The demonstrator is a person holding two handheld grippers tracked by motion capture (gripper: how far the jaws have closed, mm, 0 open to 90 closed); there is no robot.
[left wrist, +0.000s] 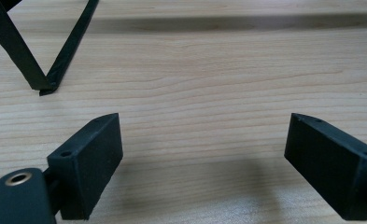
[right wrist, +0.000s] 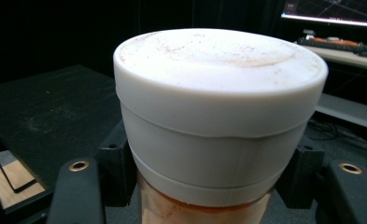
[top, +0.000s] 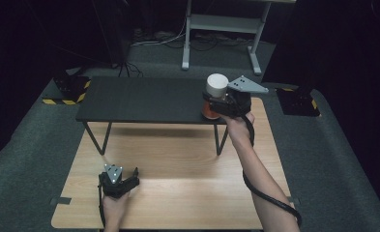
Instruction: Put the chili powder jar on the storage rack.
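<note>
A jar with a wide white lid and an orange body is held at the right end of a low black shelf; whether it touches the shelf I cannot tell. My right gripper is shut on the jar below the lid. In the right gripper view the jar stands upright between the jaws of my right gripper, with the pads pressed on its sides. My left gripper rests low over the wooden table at the front left. The jaws of the left gripper stand wide open with nothing between them.
The black shelf stands on thin V-shaped legs at the back of the wooden table. Behind it are a grey metal stand and cables on the carpet. Black bases with yellow-black stripes flank the table.
</note>
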